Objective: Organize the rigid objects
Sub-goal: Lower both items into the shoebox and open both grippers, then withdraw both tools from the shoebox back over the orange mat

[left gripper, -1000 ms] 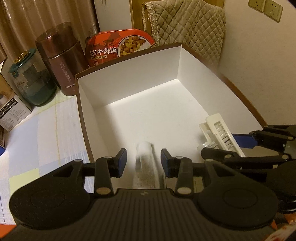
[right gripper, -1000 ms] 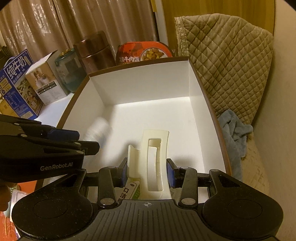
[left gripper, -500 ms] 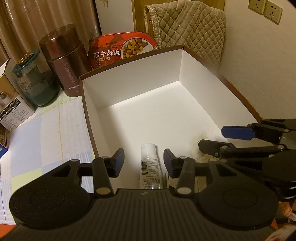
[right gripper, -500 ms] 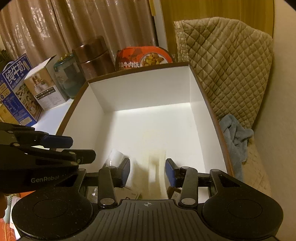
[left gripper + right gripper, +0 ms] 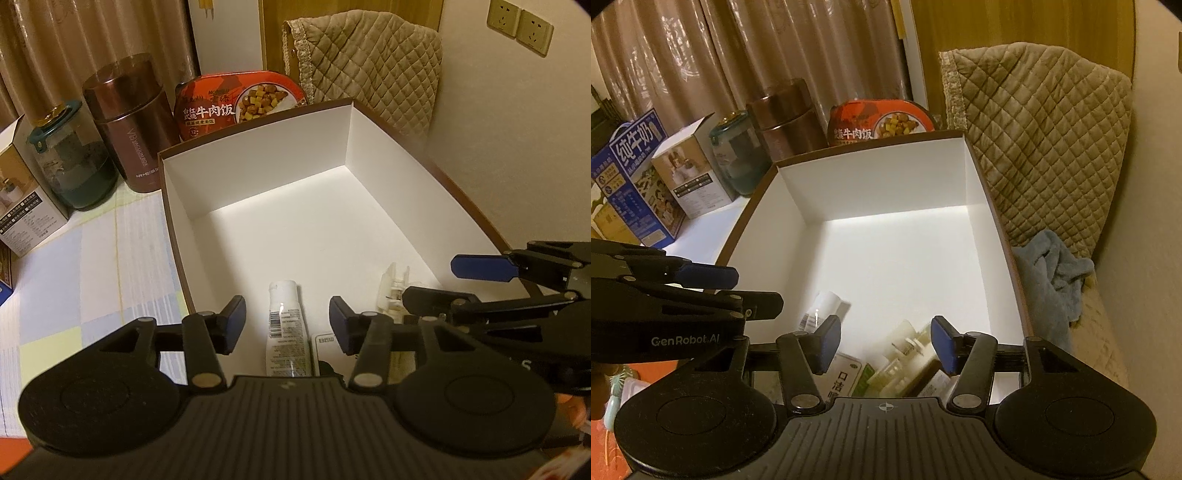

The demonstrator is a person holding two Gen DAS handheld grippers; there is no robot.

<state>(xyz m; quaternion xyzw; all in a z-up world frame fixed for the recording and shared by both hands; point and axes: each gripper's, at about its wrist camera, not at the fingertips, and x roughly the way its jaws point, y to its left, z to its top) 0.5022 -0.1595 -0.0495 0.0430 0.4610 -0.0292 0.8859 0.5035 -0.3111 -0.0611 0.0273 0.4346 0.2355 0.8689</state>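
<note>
A white box with a brown rim [image 5: 258,155] takes up the middle of both views. On its floor at the near end lie a white bottle [image 5: 286,332], a cream plastic holder [image 5: 908,347] and a small printed carton [image 5: 846,380]. My left gripper [image 5: 287,319] hovers over the bottle with its jaws opening, and its pads touch nothing. My right gripper [image 5: 885,341] hangs above the cream holder, jaws also opening, with the holder lying loose below them. Each gripper shows at the edge of the other's view: the right gripper [image 5: 454,282], the left gripper [image 5: 738,291].
Behind the box stand a brown canister [image 5: 129,122], a glass jar [image 5: 70,158] and a red meal pack [image 5: 240,103]. Cartons [image 5: 631,177] line the left. A quilted cover [image 5: 1045,140] and a blue towel [image 5: 1052,273] lie to the right, by the wall.
Both pairs of jaws have widened. The right gripper let go of the cream holder and the bottle slipped from between the left fingers; both now rest on the box floor.
</note>
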